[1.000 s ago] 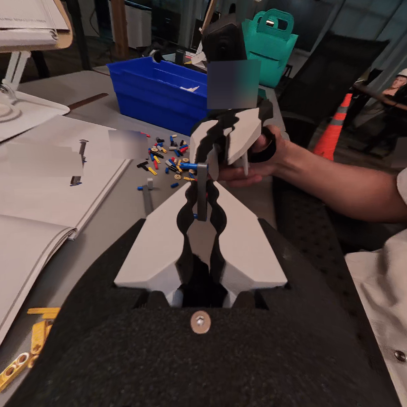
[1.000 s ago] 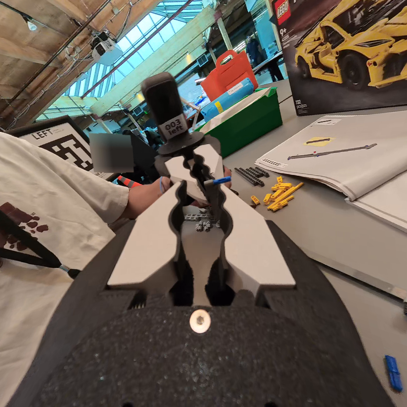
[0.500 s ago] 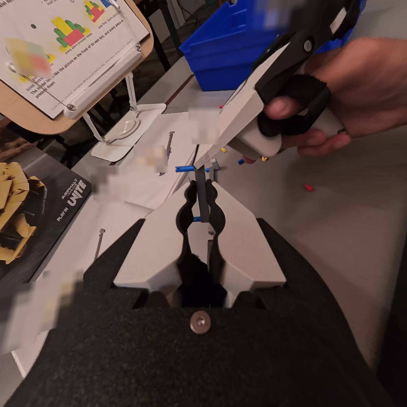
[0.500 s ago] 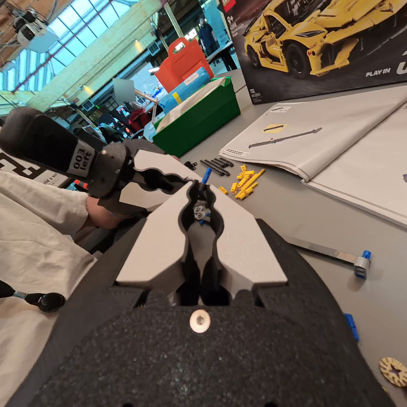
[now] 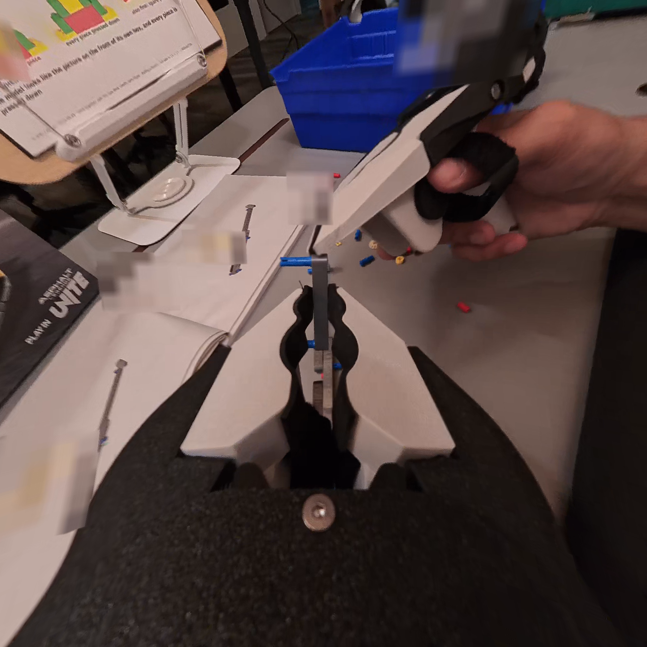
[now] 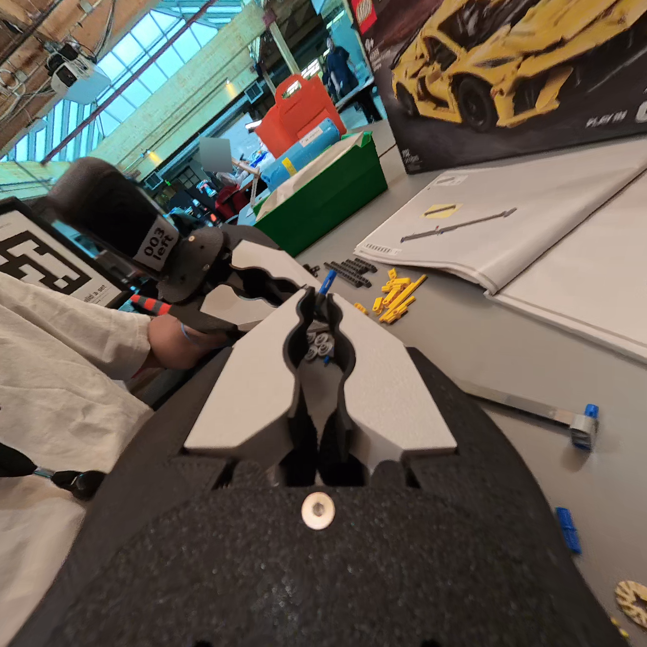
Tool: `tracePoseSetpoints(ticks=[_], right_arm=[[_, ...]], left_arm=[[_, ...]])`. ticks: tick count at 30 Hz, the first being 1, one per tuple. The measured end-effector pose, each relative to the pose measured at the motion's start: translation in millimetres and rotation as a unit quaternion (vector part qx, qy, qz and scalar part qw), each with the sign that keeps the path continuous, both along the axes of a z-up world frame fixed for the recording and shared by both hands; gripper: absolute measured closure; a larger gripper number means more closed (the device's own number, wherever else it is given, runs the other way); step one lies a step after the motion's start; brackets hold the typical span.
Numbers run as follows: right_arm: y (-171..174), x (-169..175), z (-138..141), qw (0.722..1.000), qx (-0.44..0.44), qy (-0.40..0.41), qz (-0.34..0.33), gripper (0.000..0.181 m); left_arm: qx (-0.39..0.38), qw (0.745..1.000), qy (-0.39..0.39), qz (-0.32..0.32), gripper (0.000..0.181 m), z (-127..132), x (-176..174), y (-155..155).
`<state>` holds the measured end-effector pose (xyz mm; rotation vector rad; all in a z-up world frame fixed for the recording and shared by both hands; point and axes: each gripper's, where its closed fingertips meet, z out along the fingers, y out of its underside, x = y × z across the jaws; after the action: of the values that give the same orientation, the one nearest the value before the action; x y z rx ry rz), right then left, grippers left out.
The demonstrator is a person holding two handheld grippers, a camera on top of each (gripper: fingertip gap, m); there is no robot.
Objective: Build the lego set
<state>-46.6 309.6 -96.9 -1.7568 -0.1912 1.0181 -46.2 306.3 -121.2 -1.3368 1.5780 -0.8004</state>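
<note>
My left gripper (image 5: 320,294) is shut on a short grey lego beam (image 5: 320,308) and holds it upright above the table. A blue pin (image 5: 296,261) sticks out sideways from the beam's top end. My right gripper (image 5: 317,250) comes in from the upper right, and its tips meet the top of the beam. In the right wrist view my right gripper (image 6: 320,297) is closed on the blue pin (image 6: 327,280), which pokes out past the tips. The left gripper (image 6: 280,283) lies just behind them. The beam is mostly hidden there.
An open instruction booklet (image 5: 210,280) lies to the left and the set's box (image 6: 507,87) stands behind it. Also here are a blue bin (image 5: 343,87), a green bin (image 6: 325,206), yellow pieces (image 6: 395,297), black pieces (image 6: 350,269), a long grey beam (image 6: 546,416) and loose small pieces (image 5: 367,261). The tips of both grippers are at nearly the same place.
Both grippers have swung round together with the beam: the left view now faces the booklet, not the blue bin. The right gripper has tilted onto the beam's top end with the pin.
</note>
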Motion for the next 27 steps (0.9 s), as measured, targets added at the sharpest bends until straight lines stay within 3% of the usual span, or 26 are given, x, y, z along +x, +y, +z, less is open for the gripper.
tracePoseSetpoints(ticks=[3, 5, 7, 9, 11, 12, 15, 19, 27], right_arm=[[-5.8, 27.7, 22.4, 0.996, 0.053, -0.037, -0.068, 0.167], [-29.0, 32.9, 22.2, 0.992, 0.054, -0.095, -0.066, 0.168], [-61.3, 34.9, -17.6, 0.975, -0.016, -0.219, -0.031, 0.168], [-87.8, 50.4, -61.4, 0.944, -0.120, -0.306, -0.037, 0.155], [-107.5, 37.5, -79.7, 0.940, -0.182, -0.284, -0.043, 0.151], [-113.7, 31.3, -89.0, 0.934, -0.204, -0.287, -0.064, 0.157], [-122.8, 20.2, -110.2, 0.901, -0.231, -0.344, -0.127, 0.160], [-109.3, 22.9, -108.6, 0.898, -0.237, -0.322, -0.183, 0.159], [-105.4, 31.0, -116.5, 0.871, -0.249, -0.370, -0.207, 0.166]], left_arm=[[-0.063, 0.998, -0.020, 0.006, 0.174, 7.9, -2.8, 6.7], [-0.102, 0.994, -0.024, 0.009, 0.174, 9.2, -4.9, 11.8], [-0.145, 0.989, -0.025, -0.001, 0.174, 9.1, -5.7, 11.7], [-0.172, 0.985, -0.022, 0.000, 0.174, 6.3, -5.1, 13.1], [-0.178, 0.984, -0.016, 0.003, 0.174, 1.1, -3.6, 12.7], [-0.176, 0.984, -0.010, 0.001, 0.174, -2.2, -2.7, 10.8], [-0.159, 0.987, -0.004, -0.001, 0.175, -5.9, -1.5, 6.6], [-0.161, 0.987, -0.008, -0.012, 0.174, -0.9, -2.0, 0.6], [-0.157, 0.987, -0.002, -0.024, 0.174, -2.4, -2.5, -5.9]])
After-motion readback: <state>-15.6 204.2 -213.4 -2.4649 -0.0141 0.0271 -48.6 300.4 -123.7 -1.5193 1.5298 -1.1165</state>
